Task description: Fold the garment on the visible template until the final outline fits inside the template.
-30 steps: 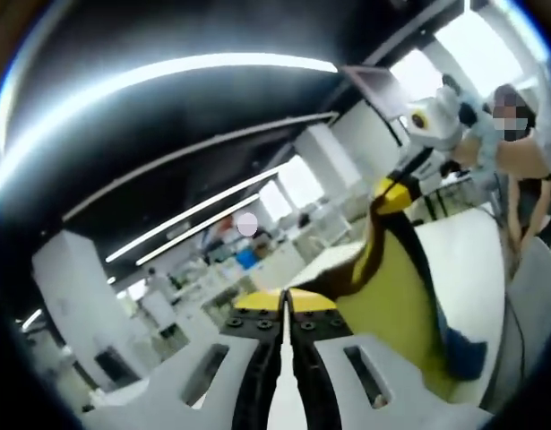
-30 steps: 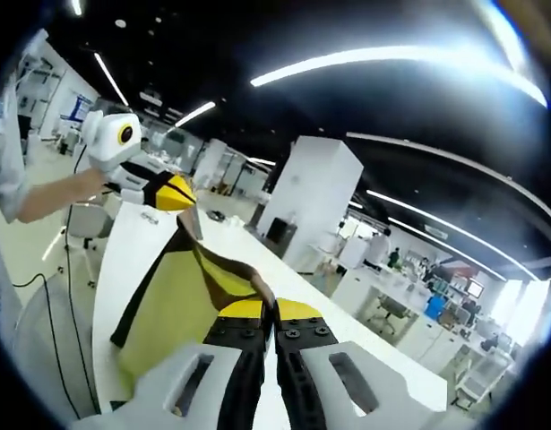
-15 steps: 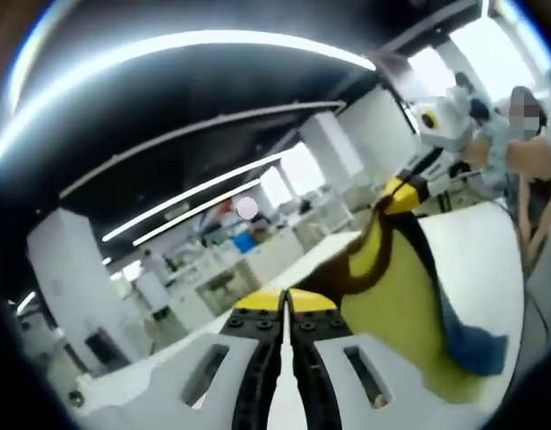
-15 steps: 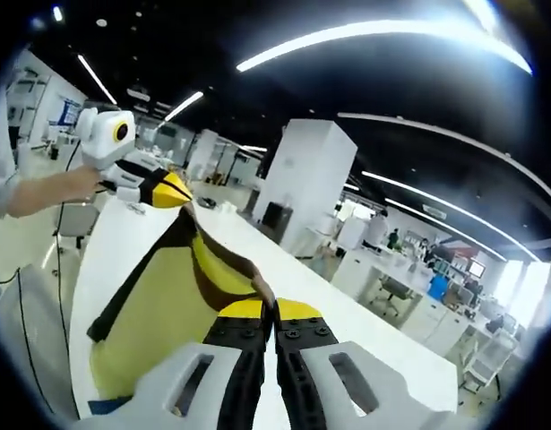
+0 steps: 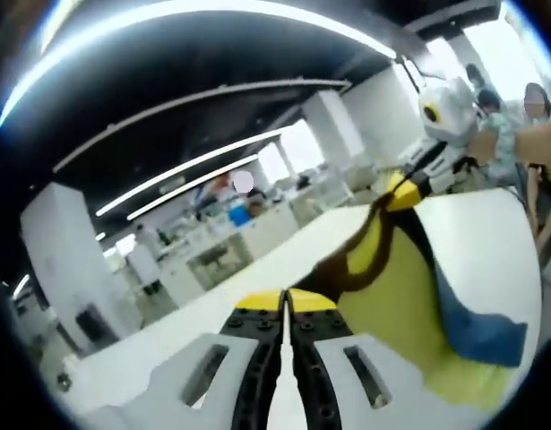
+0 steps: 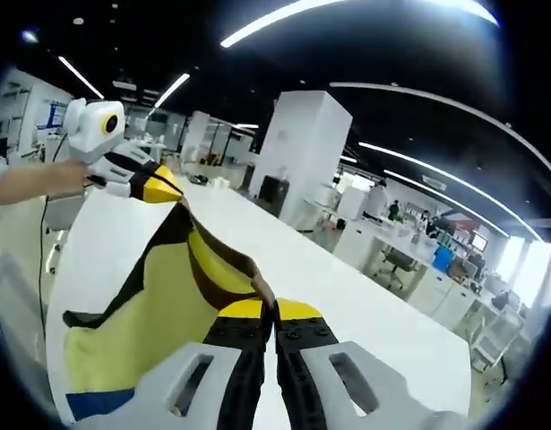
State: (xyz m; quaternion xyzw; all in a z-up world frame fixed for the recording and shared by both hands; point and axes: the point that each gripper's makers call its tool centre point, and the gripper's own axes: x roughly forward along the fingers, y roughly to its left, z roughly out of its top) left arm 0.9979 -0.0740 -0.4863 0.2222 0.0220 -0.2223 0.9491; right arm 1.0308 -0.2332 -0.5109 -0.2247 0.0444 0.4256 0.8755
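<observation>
Since a second ago both cameras have tipped downward, so more of the white table (image 5: 284, 260) shows and less of the dark ceiling; the blue part of the cloth has come further into sight in both views.

There is one garment (image 5: 409, 287), yellow with dark brown bands and a blue patch, and two grippers hold it up by one edge. In the left gripper view the left gripper (image 5: 286, 309) has its jaws pressed together on a corner of that edge, right at the yellow tips. From there the cloth runs up and to the right to the right gripper (image 5: 402, 191), whose jaws are likewise closed on the far corner. In the right gripper view the right gripper (image 6: 275, 313) pinches the garment (image 6: 159, 305) at its tips, and the held edge stretches up and to the left to the left gripper (image 6: 159, 186), clamped on the other end and held by a person's hand (image 6: 42, 179).

The garment's long axis lies along the line between the two grippers; the rest of it hangs away from that edge, the blue part lowest, over the white table (image 6: 365, 305).
</observation>
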